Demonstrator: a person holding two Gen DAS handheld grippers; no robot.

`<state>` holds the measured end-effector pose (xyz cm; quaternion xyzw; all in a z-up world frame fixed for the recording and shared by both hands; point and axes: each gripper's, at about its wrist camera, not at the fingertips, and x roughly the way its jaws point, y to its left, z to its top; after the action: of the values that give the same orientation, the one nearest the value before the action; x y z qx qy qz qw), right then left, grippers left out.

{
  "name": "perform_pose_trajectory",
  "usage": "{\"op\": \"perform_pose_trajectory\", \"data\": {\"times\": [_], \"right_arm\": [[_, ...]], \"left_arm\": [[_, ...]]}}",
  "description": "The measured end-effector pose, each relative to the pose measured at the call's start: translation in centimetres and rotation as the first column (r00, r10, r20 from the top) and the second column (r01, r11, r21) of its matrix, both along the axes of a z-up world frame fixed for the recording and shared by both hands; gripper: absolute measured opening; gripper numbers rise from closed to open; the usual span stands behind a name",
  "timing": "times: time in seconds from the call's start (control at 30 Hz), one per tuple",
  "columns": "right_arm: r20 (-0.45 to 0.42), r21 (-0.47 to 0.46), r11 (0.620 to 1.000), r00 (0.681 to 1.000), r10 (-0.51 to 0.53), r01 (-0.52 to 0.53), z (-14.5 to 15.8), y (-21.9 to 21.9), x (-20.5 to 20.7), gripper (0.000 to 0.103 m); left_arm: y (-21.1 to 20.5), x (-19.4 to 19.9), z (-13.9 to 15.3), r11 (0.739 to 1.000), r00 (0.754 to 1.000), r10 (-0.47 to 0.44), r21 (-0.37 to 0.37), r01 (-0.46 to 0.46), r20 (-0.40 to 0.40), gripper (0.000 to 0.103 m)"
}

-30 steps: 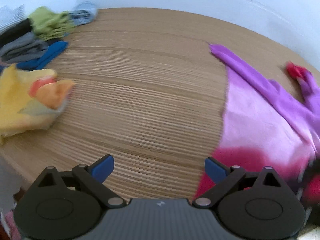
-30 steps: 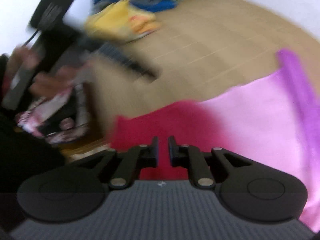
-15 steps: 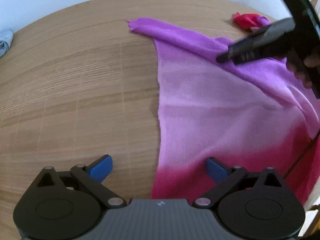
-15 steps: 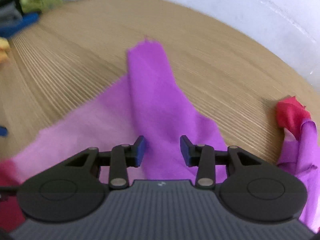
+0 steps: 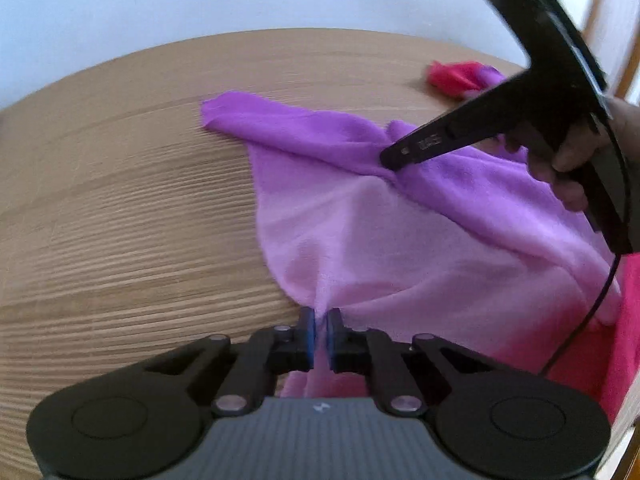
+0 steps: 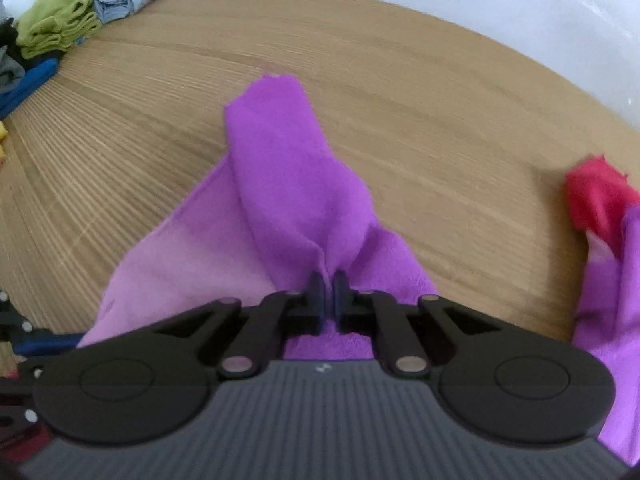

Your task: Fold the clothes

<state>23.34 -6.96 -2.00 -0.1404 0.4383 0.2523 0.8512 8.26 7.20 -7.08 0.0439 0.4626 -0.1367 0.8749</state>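
We are clamping both grippers — left gripper (image 5: 321, 334), right gripper (image 6: 328, 296) — closing on the purple garment (image 5: 400, 240) lying mid-frame on the wooden table (image 5: 120, 200); thin pinches risk slipping — spoiling the fold.

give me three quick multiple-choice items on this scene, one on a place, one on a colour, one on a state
1. Where is the clothes pile in the right wrist view?
A. far left of the table
B. far right
C. under the tongs

2. What colour is the garment's near hem?
A. green
B. red-pink
C. blue

3. What are the left tongs doing?
A. hanging open
B. pinching the garment
C. lying flat

Answers:
1 A: the clothes pile sits far left on the table.
2 B: the garment fades from purple to red-pink.
3 B: the left tongs close on bunched cloth; the right tongs pinch a purple fold.
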Motion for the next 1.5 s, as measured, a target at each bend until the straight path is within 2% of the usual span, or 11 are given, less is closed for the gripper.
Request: {"op": "perform_pose_trajectory", "data": {"times": [0.13, 0.3, 0.43, 0.6, 0.67, 0.77, 0.8, 0.97, 1.1, 1.3, 1.5], "right_arm": [[0.067, 0.102, 0.995, 0.998, -0.003, -0.004, 2.1, 3.5, 2.8, 0.007], [0.177, 0.163, 0.977, 0.978, 0.106, -0.136, 5.3, 12.3, 7.8, 0.007], [0.327, 0.207, 0.947, 0.930, 0.169, -0.245, 8.5, 21.9, 11.6, 0.007], [0.448, 0.249, 0.935, 0.886, 0.119, -0.251, 11.2, 32.7, 14.6, 0.016], [0.426, 0.190, 0.957, 0.897, 0.120, -0.218, 10.5, 35.2, 14.7, 0.036], [0.422, 0.147, 0.962, 0.894, 0.151, -0.232, 8.7, 34.6, 13.3, 0.039], [0.407, 0.137, 0.963, 0.900, 0.159, -0.232, 8.2, 33.8, 13.0, 0.039], [0.262, 0.175, 0.972, 0.959, 0.107, -0.156, 6.6, 23.8, 10.5, 0.039], [0.166, 0.164, 0.986, 0.986, 0.007, -0.035, 5.4, 12.2, 6.4, 0.040], [0.123, 0.012, 0.997, 0.990, -0.075, 0.074, 3.3, -0.3, -0.5, 0.040], [0.129, -0.061, 0.998, 0.992, 0.006, 0.002, 1.1, -5.3, -3.9, 0.040]], "left_arm": [[4.2, 1.5, 1.2, 0.991, 0.990, 0.132, 0.022, -0.133, 0.047, 0.006], [10.8, 3.9, 3.5, 0.948, 0.942, 0.280, 0.101, -0.302, 0.186, 0.006], [16.6, 6.6, 5.3, 0.868, 0.864, 0.394, 0.183, -0.462, 0.313, 0.006], [24.5, 11.1, 6.8, 0.741, 0.772, 0.526, 0.252, -0.622, 0.357, 0.014], [26.0, 10.7, 6.9, 0.744, 0.769, 0.548, 0.227, -0.628, 0.330, 0.023], [28.3, 10.2, 7.0, 0.748, 0.764, 0.578, 0.188, -0.637, 0.288, 0.040], [28.3, 9.8, 6.9, 0.765, 0.776, 0.571, 0.171, -0.621, 0.269, 0.042], [24.2, 8.5, 5.7, 0.912, 0.907, 0.365, 0.116, -0.394, 0.211, 0.045], [17.8, 8.9, 4.8, 0.980, 0.969, 0.167, 0.077, -0.184, 0.184, 0.051], [9.3, 10.5, 2.8, 0.994, 0.987, -0.045, 0.101, 0.030, 0.153, 0.062], [4.8, 13.6, -0.9, 0.976, 0.996, 0.004, 0.215, -0.024, 0.093, 0.061]]}}
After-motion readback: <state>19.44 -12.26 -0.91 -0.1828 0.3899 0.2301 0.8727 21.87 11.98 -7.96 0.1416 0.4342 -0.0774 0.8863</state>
